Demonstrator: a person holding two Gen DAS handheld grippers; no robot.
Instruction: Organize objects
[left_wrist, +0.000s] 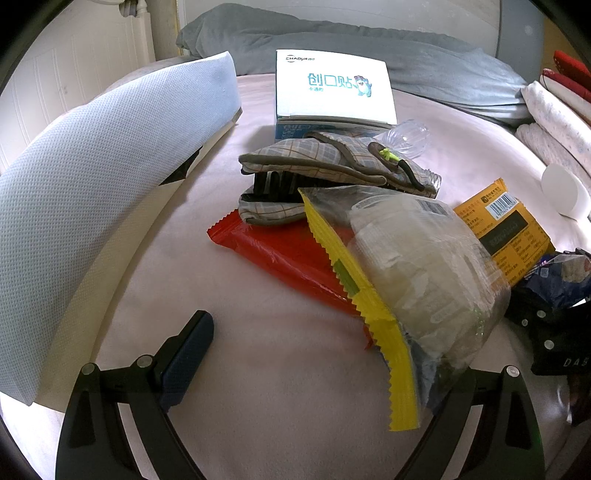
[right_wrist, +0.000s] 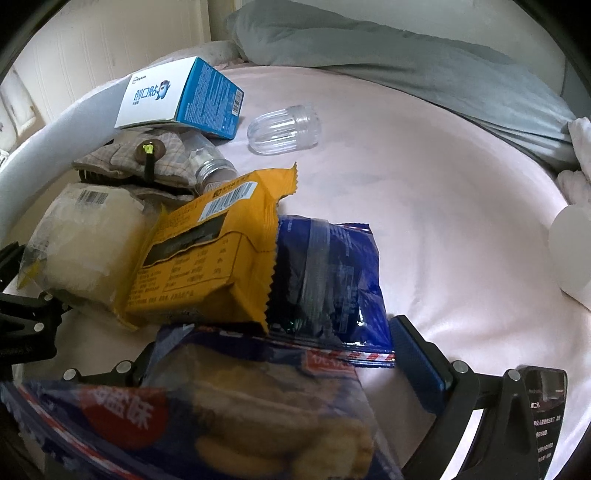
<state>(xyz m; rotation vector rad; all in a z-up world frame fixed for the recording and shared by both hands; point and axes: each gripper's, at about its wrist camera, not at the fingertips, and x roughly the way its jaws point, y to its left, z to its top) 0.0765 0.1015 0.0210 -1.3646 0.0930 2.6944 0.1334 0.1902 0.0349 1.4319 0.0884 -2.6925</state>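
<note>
Snack packets make up most of the heap we have to sort, lying in the middle of the pink bed sheet (right_wrist: 424, 192); the yellow-edged clear packet (left_wrist: 424, 266) rests on a red packet (left_wrist: 288, 258), with an orange packet (right_wrist: 218, 243) and a dark blue packet (right_wrist: 328, 277) just beside it. We judge all of these light, crinkly and slippery; the film gives under pressure, so we would pinch a sealed serrated edge or the flat of the pack rather than squeeze the middle, where the contents may crush.

Behind them lie a plaid fabric pouch (left_wrist: 325, 162), soft and easy to pinch at a fold, a white and blue cardboard box (left_wrist: 332, 88), stiff and best taken across its narrow sides, and a clear plastic cup (right_wrist: 284, 129) on its side, smooth, likely to roll and to slip.

Our left gripper (left_wrist: 325, 369) has its jaws wide apart, with the end of the yellow-edged packet between them, not pressed. Our right gripper (right_wrist: 258, 369) has a blue biscuit packet (right_wrist: 229, 413) lying across its jaws; the near finger is hidden behind it, so we cannot tell whether it is clamped or merely resting there.
</note>
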